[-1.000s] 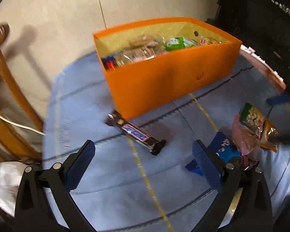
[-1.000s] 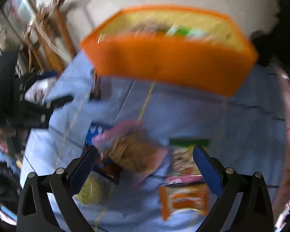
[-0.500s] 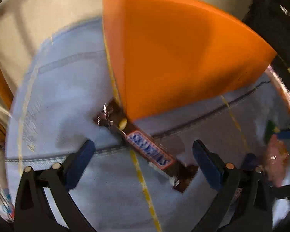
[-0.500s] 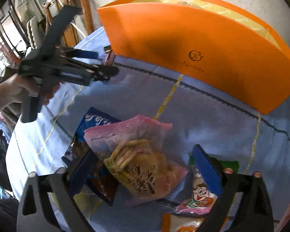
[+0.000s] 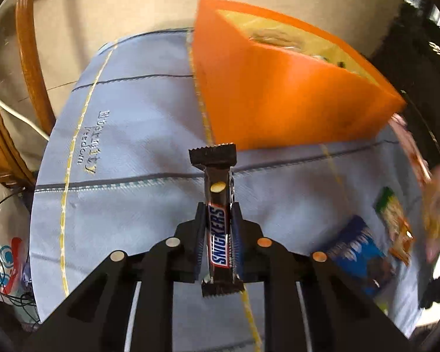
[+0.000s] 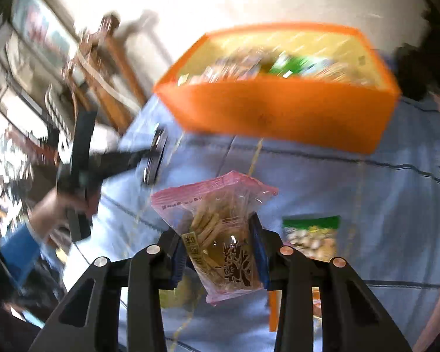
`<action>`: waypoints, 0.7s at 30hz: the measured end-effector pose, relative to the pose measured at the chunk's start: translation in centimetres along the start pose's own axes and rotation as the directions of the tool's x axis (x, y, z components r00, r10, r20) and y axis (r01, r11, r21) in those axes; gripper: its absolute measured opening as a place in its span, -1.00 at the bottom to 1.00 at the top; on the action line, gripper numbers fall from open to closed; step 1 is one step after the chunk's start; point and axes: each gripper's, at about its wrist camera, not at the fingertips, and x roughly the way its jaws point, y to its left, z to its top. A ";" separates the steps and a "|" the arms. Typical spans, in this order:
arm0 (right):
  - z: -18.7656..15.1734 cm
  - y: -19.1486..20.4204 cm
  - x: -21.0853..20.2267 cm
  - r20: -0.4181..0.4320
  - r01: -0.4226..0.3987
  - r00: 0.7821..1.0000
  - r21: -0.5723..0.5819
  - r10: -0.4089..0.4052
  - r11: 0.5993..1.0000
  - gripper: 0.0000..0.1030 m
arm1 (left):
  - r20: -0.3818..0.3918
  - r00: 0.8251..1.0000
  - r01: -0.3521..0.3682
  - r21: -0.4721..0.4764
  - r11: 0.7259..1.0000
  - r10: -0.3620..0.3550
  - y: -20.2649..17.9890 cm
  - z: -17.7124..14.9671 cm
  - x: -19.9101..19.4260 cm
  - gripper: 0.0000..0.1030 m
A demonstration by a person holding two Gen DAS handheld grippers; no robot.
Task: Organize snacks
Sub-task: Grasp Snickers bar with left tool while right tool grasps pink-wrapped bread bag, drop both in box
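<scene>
My left hand-held gripper (image 5: 218, 228) clamped the Snickers bar (image 5: 217, 220); my right hand-held gripper (image 6: 220, 243) clamped the pink snack bag (image 6: 220, 228), orange box (image 6: 278, 117) far beyond.

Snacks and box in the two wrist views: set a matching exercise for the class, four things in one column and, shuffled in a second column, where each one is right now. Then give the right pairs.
Things
1. Snickers bar
2. pink bag
3. blue packet
4. orange box

Places
A. stands on the cloth, snacks inside
B. clamped in the left gripper
C. lies flat on the cloth
D. clamped in the right gripper

Pairs: 1-B, 2-D, 3-C, 4-A
</scene>
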 end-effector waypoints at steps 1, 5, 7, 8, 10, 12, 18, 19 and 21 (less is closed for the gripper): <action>0.4 -0.4 -0.8 0.020 0.022 1.000 0.012 -0.023 1.000 -0.25 | 0.003 1.000 0.006 0.001 1.000 -0.006 -0.1 -0.1 -0.4 -0.69; 1.3 -1.7 -4.1 0.098 0.022 0.995 0.066 -0.029 0.998 -0.25 | 0.031 0.998 0.054 0.001 0.999 -0.054 -1.4 -0.9 -3.1 -0.70; 2.1 -2.0 -4.5 0.129 0.008 0.991 0.080 -0.018 0.997 -0.25 | 0.052 0.997 0.054 0.051 0.997 -0.057 -3.2 -0.9 -5.2 -0.70; 2.7 -2.1 -4.7 0.149 0.004 0.989 0.078 -0.015 0.997 -0.25 | 0.063 0.996 0.052 0.090 0.995 -0.058 -4.1 -0.8 -6.1 -0.70; 3.1 -2.1 -4.7 0.164 0.017 0.986 0.082 -0.030 0.996 -0.25 | 0.082 0.996 0.034 0.119 0.992 -0.044 -5.5 -0.3 -6.6 -0.71; 3.3 -2.1 -4.3 0.170 -0.026 0.985 0.110 0.007 0.994 -0.25 | 0.068 0.996 0.048 0.091 0.995 -0.054 -5.5 0.2 -6.3 -0.71; 3.3 -1.7 -3.8 0.175 -0.062 0.984 0.107 0.043 0.992 -0.25 | 0.117 0.986 0.104 0.124 0.987 -0.119 -7.0 1.4 -8.9 -0.72; 3.5 -1.8 -4.0 0.185 -0.071 0.982 0.114 0.049 0.991 -0.25 | 0.125 0.984 0.110 0.142 0.984 -0.128 -7.4 1.7 -9.5 -0.72; 4.0 -1.8 -4.5 0.203 -0.068 0.978 0.103 0.046 0.992 -0.25 | 0.155 0.978 0.111 0.182 0.977 -0.140 -8.2 2.6 -11.1 -0.72</action>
